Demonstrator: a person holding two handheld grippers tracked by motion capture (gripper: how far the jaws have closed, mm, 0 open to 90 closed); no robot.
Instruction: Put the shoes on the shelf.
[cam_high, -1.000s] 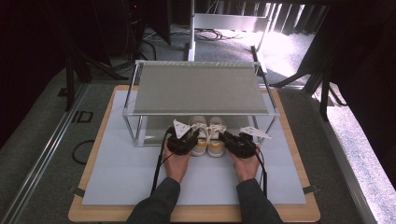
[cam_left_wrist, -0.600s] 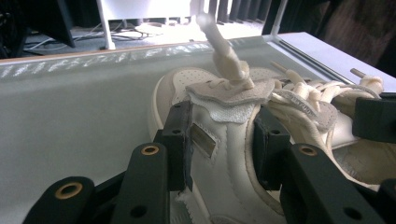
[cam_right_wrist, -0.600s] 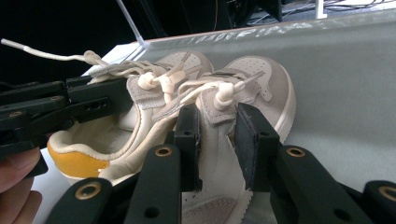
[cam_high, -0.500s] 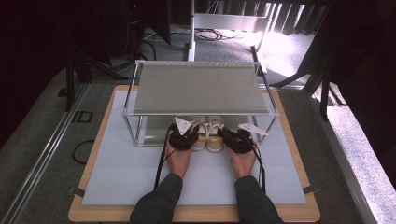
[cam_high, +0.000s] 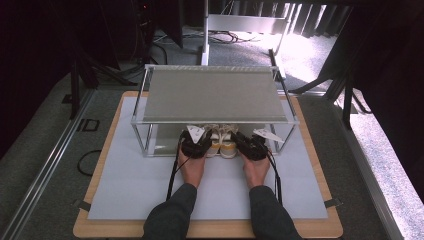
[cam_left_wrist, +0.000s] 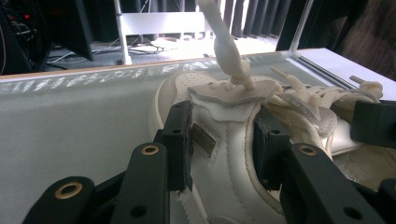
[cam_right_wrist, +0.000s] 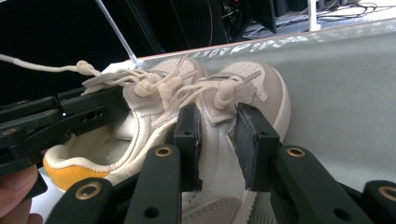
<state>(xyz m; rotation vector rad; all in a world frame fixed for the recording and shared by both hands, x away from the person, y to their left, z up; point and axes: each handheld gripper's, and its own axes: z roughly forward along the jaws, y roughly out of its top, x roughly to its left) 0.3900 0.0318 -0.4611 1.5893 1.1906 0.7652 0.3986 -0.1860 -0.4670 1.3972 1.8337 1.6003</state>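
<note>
Both shoes have gone further in under the rack since a second ago: then they sat at its front edge, now only the heels show past it, hands following.

Left gripper: jaws clenched on the left shoe, pads on either side of its collar, tongue and lace standing up between them. Grip looks unchanged.

Right gripper: jaws clenched on the right shoe, pinching the tongue and collar. It has edged forward a little.

Pair sits side by side on the mat under the rack, toes pointing away from the person, shoes touching or nearly so.

Read: this is the placement push, nearly done. Next is likely a short final slide, then let go of both and back straight out. Watch the loose laces; they could snag on the pads.
</note>
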